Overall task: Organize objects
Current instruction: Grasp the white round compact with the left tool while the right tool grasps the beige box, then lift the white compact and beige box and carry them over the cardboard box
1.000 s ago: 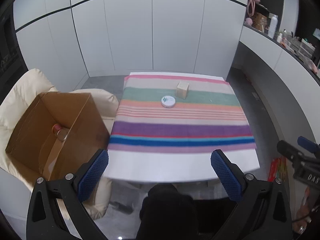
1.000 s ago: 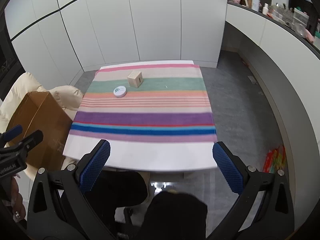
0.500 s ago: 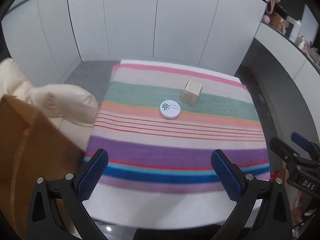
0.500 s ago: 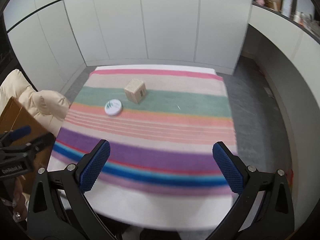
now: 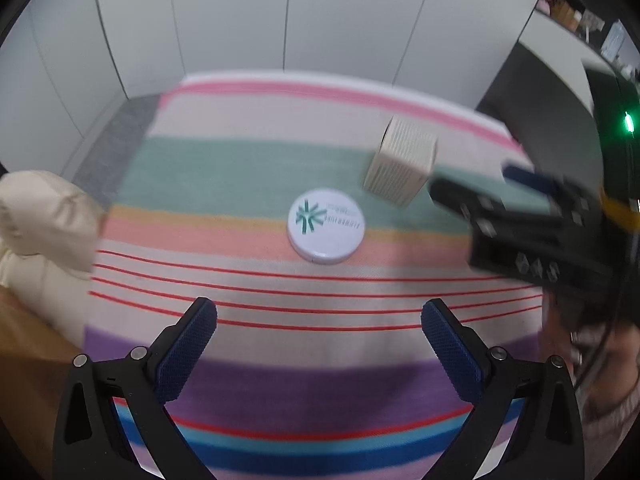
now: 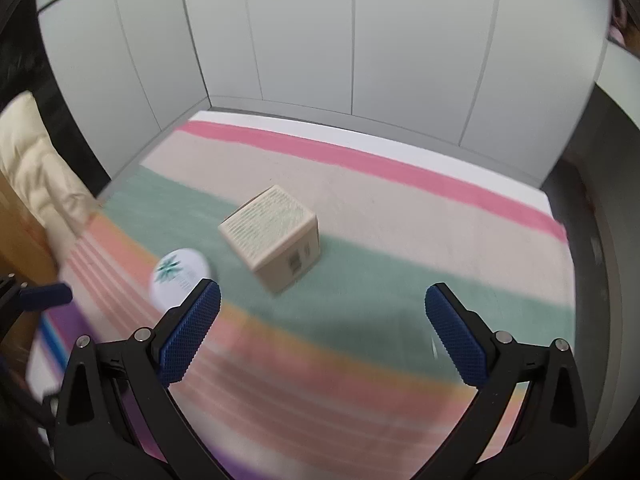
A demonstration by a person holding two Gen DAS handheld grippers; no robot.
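Note:
A round white tin [image 5: 326, 225] with a green star logo lies on the striped cloth [image 5: 248, 176], beside a small beige cube-shaped box [image 5: 401, 171]. My left gripper [image 5: 319, 322] hovers open just in front of the tin, nothing between its fingers. In the right wrist view the beige box [image 6: 273, 237] sits straight ahead of my open right gripper [image 6: 322, 306], and the tin [image 6: 179, 274] lies at its left finger [image 6: 188, 332]. The right gripper's body [image 5: 528, 224] shows at the right of the left wrist view.
A cream padded jacket [image 5: 44, 224] drapes over a chair left of the table, with a brown cardboard box [image 5: 24, 364] below it. White cabinet panels [image 6: 360, 40] stand behind the table. A dark counter [image 5: 560, 92] runs along the right.
Both grippers have moved forward over the table, so the tin and the beige box now look much larger and closer. The right gripper has come into the left wrist view.

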